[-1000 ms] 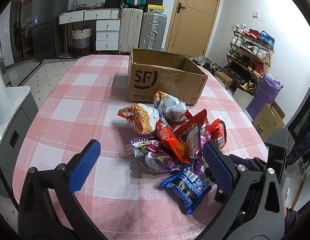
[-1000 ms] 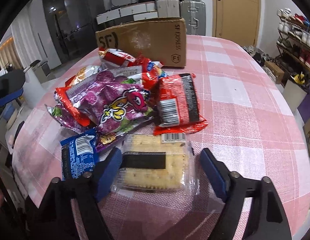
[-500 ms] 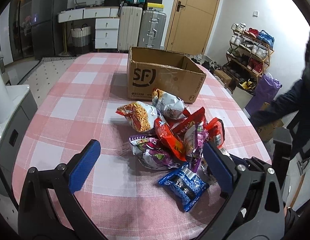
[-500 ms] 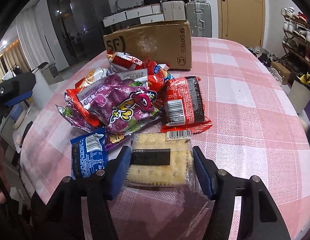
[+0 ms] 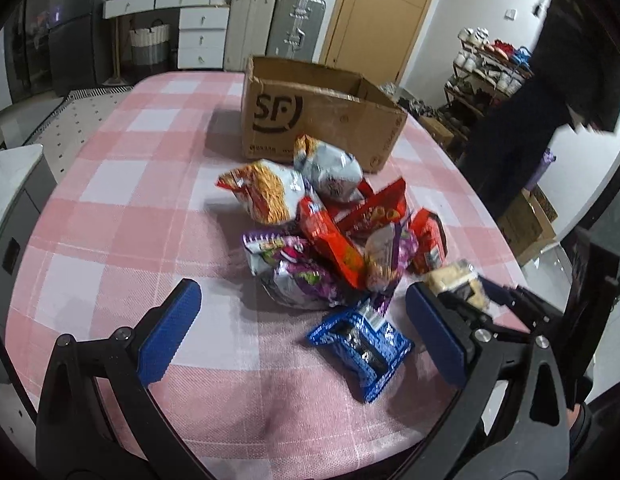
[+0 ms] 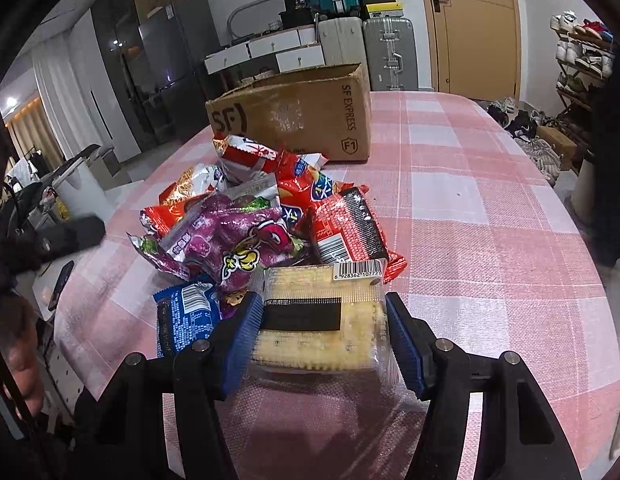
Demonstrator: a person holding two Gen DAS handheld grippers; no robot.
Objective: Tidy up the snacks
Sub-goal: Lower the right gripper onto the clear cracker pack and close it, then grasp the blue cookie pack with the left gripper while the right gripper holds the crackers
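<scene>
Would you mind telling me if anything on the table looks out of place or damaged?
Nothing looks damaged or spilled. The snack packets lie in a loose, overlapping heap in front of the open cardboard box, not yet sorted. The right gripper has its jaws clamped on the cracker pack.

Your table (image 5: 122,200), under a pink-and-white checked cloth, bears an open SF Express cardboard box (image 5: 310,120) at its far side, a heap of snack packets (image 5: 330,236) just before it, and a blue packet (image 5: 362,348) nearest you.
</scene>
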